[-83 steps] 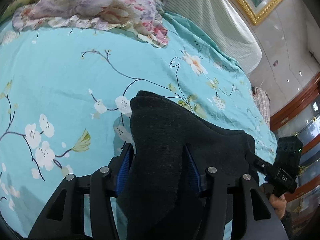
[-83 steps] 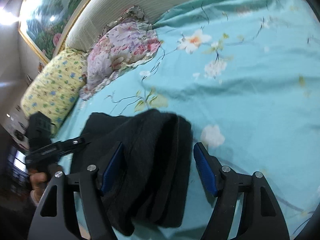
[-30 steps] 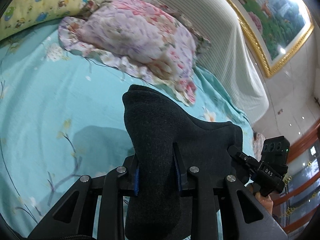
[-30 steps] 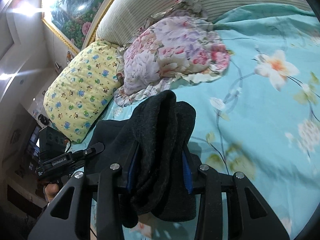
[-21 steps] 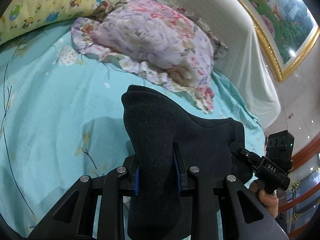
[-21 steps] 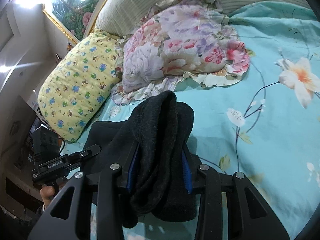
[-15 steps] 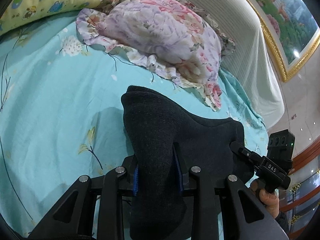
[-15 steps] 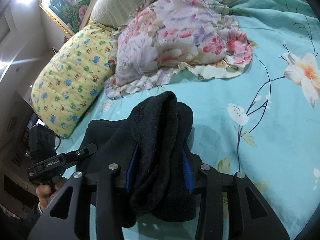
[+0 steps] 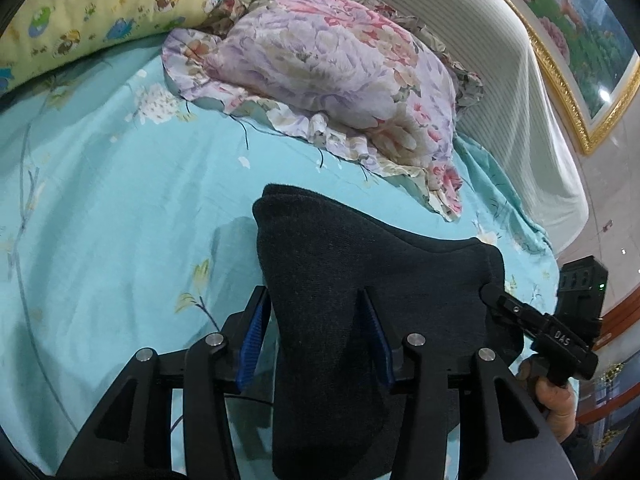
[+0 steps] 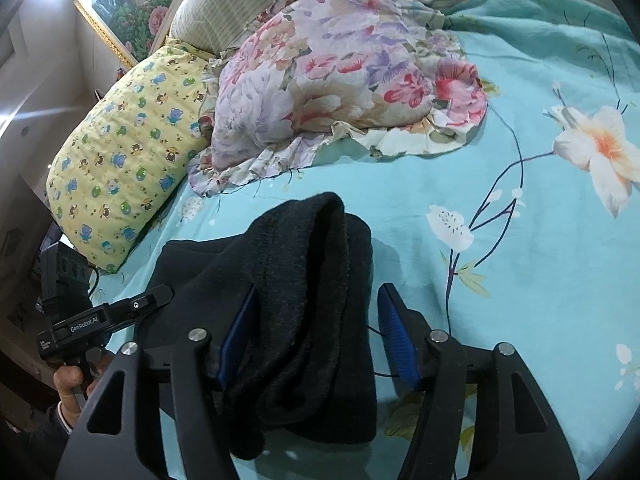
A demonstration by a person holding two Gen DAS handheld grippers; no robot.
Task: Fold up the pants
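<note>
The folded dark pants (image 9: 340,300) lie as a thick bundle on the turquoise flowered bedsheet (image 9: 100,208). My left gripper (image 9: 316,336) is open, its blue-padded jaws spread on either side of the bundle's end. My right gripper (image 10: 316,332) is open too, jaws wide around the other end of the pants (image 10: 296,300), a gap showing beside the right pad. Each gripper shows in the other's view, the right one in the left wrist view (image 9: 560,332), the left one in the right wrist view (image 10: 92,320). The cloth under the jaws is hidden.
A floral pillow (image 9: 332,64) and a yellow printed pillow (image 10: 124,148) lie ahead at the striped headboard (image 9: 480,40). A gold-framed painting (image 9: 576,28) hangs above. The bed's edge is at the far right in the left wrist view.
Both grippers were shut on the pants half a second ago; now both jaws have spread open and let go. The bundle rests on the sheet nearer the pillows.
</note>
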